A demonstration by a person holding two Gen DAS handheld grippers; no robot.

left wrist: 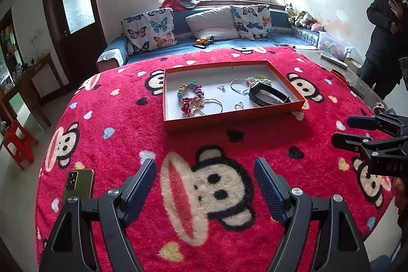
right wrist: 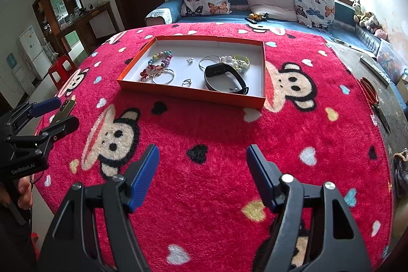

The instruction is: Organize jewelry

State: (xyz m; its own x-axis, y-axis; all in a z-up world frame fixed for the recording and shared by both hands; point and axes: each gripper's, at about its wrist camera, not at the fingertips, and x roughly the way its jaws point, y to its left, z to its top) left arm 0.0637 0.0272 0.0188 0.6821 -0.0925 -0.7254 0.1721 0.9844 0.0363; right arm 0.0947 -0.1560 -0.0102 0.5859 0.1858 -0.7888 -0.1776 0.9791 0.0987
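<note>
Both your left gripper (left wrist: 204,171) and right gripper (right wrist: 203,157) stand released, empty. Jewelry lies in the orange tray (right wrist: 178,91) at twelve o'clock. Risk: the silver bangle (right wrist: 163,76) touches the beaded bracelet (right wrist: 159,61); lifting one could snag the other.

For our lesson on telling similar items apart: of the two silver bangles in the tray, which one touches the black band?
The far bangle, beside the pale bead bracelet; the near bangle lies by the colourful bead bracelet instead, apart from the black band.
</note>
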